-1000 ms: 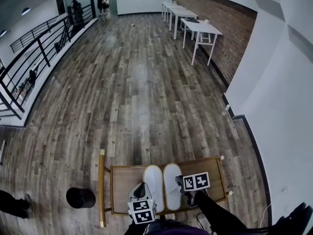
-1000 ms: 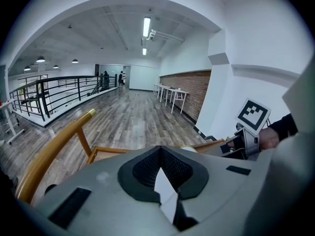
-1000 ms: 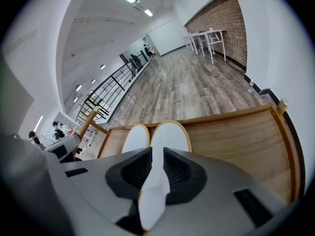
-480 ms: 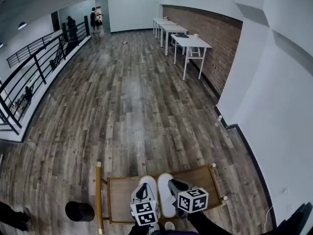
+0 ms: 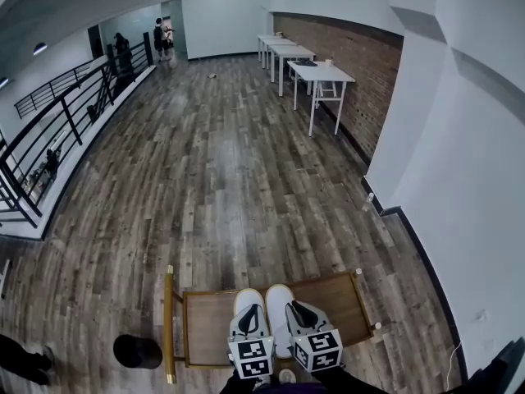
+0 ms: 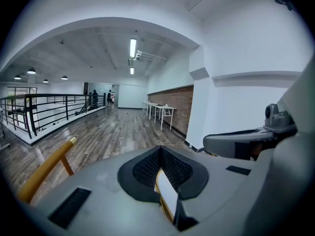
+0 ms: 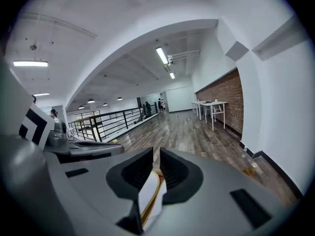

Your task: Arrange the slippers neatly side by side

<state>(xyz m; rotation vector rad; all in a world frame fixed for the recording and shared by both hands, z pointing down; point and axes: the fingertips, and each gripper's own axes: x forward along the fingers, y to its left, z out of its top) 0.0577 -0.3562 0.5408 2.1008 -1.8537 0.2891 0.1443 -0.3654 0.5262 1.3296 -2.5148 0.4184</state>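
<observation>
While the two grippers were well apart a second earlier, they now stood close together at the near edge of the wooden table (image 5: pixel 205 328), their marker cubes almost side by side. The left gripper (image 5: pixel 248 318) had its jaws pressed together on the thin heel rim of the left slipper (image 5: pixel 248 300). The right gripper (image 5: pixel 302 314) had come in from the outer side of the right slipper (image 5: pixel 277 300), and its jaws, a little apart, pinched the rim of that slipper. Both white slippers lay in the middle of the table as before, parallel and touching along their length, toes pointing to the far edge. A yellow rail (image 5: pixel 169 322) ran along the left edge of the table. A black round object (image 5: pixel 136 350) stood on the floor just beside it. Far away, white desks (image 5: pixel 324 72) stood along the brick wall.
</observation>
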